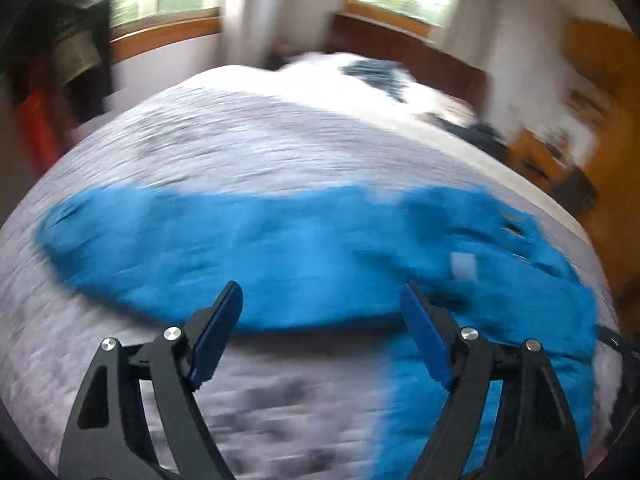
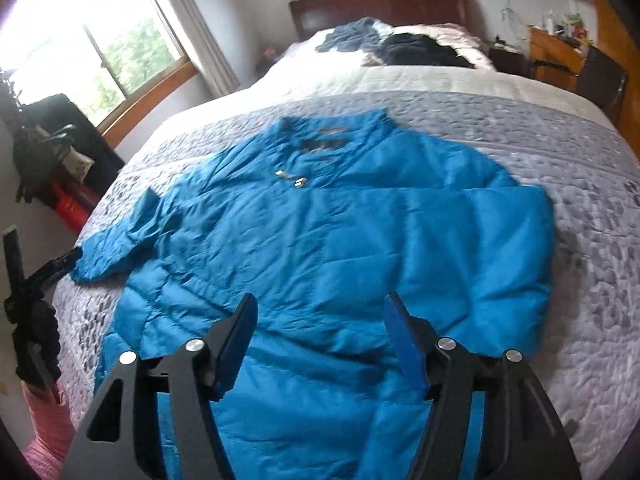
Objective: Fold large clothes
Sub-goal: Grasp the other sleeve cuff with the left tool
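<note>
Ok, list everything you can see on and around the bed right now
Jacket: one, blue, spread flat on the grey quilt, one sleeve reaching the bed's left edge.
Quilt: one, grey patterned, covering the near part of the bed.
Sheet: one, white, beyond the quilt.
Clothes pile: dark blue and black, near the headboard; count unclear.
Headboard: one, dark brown, far end.
Windows: two, wood-framed, left wall and behind the headboard.
Desk: one, orange wood, far right.
Left tool: black with blue pads, open, at the jacket's edge.
Right tool: same colours, open, over the jacket's hem.
</note>
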### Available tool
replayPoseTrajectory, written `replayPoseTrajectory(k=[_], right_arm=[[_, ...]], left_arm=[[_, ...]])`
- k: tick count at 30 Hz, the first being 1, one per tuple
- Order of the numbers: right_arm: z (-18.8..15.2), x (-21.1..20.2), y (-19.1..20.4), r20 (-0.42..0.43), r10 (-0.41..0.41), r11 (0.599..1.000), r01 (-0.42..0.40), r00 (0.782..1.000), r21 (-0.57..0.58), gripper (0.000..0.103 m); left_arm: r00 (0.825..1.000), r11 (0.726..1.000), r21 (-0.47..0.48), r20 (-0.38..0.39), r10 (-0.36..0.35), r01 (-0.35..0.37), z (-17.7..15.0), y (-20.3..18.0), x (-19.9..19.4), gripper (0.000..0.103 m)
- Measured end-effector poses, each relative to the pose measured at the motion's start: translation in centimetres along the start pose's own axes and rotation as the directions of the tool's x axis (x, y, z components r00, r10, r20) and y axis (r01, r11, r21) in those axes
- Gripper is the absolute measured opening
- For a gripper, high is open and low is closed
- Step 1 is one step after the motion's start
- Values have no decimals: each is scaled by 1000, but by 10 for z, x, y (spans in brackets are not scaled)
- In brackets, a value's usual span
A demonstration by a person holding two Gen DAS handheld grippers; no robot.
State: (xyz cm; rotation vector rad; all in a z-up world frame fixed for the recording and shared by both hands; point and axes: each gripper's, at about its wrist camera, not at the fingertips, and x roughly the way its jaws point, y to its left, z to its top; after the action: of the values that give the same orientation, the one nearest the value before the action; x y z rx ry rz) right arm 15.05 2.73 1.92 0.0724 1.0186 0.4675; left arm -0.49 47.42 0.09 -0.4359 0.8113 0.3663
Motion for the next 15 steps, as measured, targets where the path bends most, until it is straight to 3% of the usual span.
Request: replayPoseTrajectory(k=[3,7,11,15], right_arm=[[7,12,11,-25,7,1000,-7,1000,-9,66],[15,27,15,-25,-1,1000,1,1000,-4,66],[15,38,4,-23,-26,1000,26,999,10,66],[13,47,-9,-33,-30,999,31,999,39,66]], left_arm=[[998,984,-167,-26,59,-63,-2,69,4,80],[997,933,-352,-31,66,-72,-1,138,19,79],[999,896,-445,-27,-18,4,3,165,38,76],[999,870,-491,13,-37,38,19,176,53,73]])
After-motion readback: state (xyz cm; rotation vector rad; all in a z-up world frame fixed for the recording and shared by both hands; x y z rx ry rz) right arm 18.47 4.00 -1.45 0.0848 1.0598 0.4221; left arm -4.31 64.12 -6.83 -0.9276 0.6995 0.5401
